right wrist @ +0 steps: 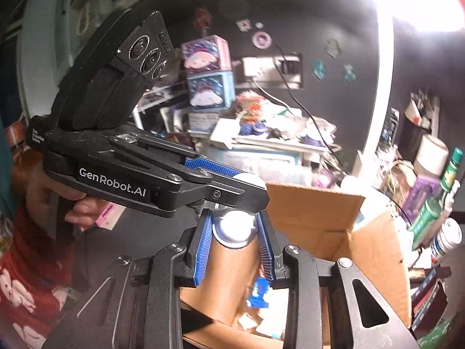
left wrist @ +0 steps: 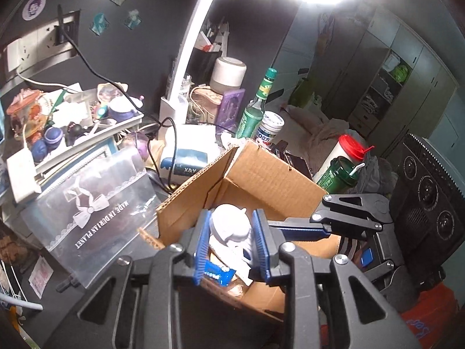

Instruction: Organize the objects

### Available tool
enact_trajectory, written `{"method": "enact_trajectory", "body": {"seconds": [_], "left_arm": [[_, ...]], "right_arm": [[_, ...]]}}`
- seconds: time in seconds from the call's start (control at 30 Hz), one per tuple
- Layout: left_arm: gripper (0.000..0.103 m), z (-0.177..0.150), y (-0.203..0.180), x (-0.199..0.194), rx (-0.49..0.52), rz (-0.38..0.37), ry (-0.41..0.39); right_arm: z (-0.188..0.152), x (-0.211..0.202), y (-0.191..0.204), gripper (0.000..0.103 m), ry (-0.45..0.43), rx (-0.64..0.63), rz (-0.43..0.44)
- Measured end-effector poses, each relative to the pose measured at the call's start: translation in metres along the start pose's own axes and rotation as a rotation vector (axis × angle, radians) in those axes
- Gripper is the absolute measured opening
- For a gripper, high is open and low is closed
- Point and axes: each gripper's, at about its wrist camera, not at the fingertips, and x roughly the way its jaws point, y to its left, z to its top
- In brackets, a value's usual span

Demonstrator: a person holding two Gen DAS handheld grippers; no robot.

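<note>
left hand-held gripper [left wrist: 231, 242]: clamped on a white figurine [left wrist: 232, 226], poised over the open cardboard box [left wrist: 270, 174] on the cluttered bench (likely for dropping in) | right hand-held gripper [right wrist: 235, 241]: gripping a brown tube [right wrist: 229, 261] by its silver-capped end, above the same box | loose snack packets already inside

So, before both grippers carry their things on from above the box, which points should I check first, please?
1. Left gripper shut on the white figure: ok.
2. Right gripper shut on the silver-topped tube: ok.
3. Both loads hang over the open cardboard box: ok.
4. Grippers apart from each other: not ok, the left one crosses close over the right tips.
5. Where the things should go: cannot tell.
6. Free place on the desk: not ok, clutter all round the box.
</note>
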Motion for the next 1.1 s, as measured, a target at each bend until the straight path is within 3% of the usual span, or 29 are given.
{"method": "enact_trajectory", "body": {"seconds": [0.17,0.33,0.4,0.43,0.47,0.5,0.53,0.8,0.97,1.1], "left_arm": [[0.026,0.012,-0.009,0.037,0.006,0.026,0.095],[0.028,0.014,-0.019,0.052,0.038,0.069,0.132],[0.046,0.014,-0.022,0.050,0.042,0.073,0.126],[0.064,0.014,-0.023,0.048,0.047,0.082,0.114],[0.076,0.014,-0.024,0.044,0.056,0.102,0.096],[0.079,0.014,-0.026,0.040,0.064,0.119,0.081],[0.081,0.014,-0.026,0.038,0.066,0.123,0.073],[0.088,0.001,-0.030,0.003,0.060,0.159,-0.013],[0.101,-0.014,-0.031,-0.034,0.041,0.232,-0.138],[0.102,-0.034,-0.032,-0.064,0.017,0.315,-0.256]], "right_arm": [[-0.007,0.009,-0.034,0.026,0.084,0.065,0.003],[-0.015,0.016,-0.050,0.026,0.153,0.083,0.003],[-0.017,0.017,-0.051,0.027,0.173,0.069,-0.007],[-0.018,0.018,-0.050,0.030,0.184,0.063,-0.011],[-0.019,0.019,-0.049,0.041,0.198,0.056,-0.017],[-0.021,0.020,-0.048,0.046,0.205,0.049,-0.023],[-0.023,0.020,-0.047,0.052,0.199,0.045,-0.027],[-0.020,0.008,-0.043,0.056,0.159,0.040,-0.040],[-0.016,-0.001,-0.036,0.069,0.110,0.009,-0.054],[-0.012,-0.008,-0.027,0.081,0.053,-0.036,-0.070]]}}
